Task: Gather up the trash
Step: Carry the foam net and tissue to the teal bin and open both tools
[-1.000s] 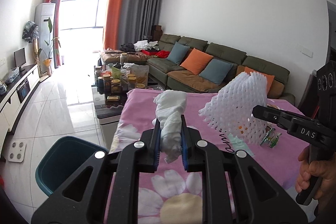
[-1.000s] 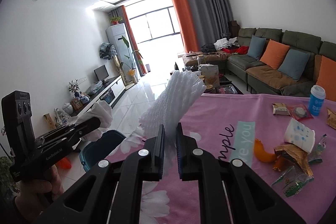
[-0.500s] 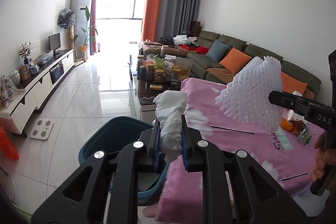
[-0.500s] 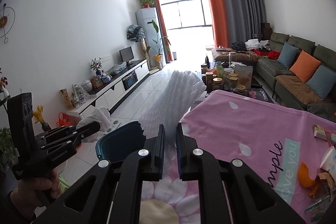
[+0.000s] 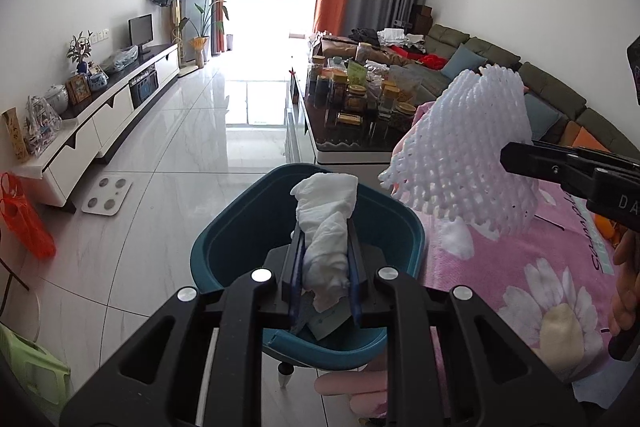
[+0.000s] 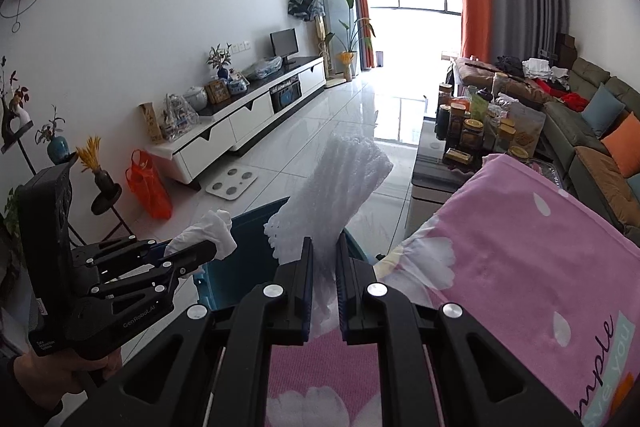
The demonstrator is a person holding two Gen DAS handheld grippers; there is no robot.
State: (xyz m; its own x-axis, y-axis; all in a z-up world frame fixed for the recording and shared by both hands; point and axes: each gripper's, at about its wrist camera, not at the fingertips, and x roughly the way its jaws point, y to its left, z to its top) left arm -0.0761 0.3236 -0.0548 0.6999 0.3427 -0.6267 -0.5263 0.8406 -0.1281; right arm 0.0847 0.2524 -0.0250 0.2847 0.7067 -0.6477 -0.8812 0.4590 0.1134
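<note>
Two grippers, one piece of trash in each, at one teal bin.
Left wrist view: the left gripper clenches one crumpled white tissue above the bin. Right wrist view: the right gripper clenches one white foam net beside the bin, at the pink tabletop edge.

Your left wrist view looks down close over the teal bin at the surface's corner; your right wrist view faces it from beside, sharing bin and floor.
</note>
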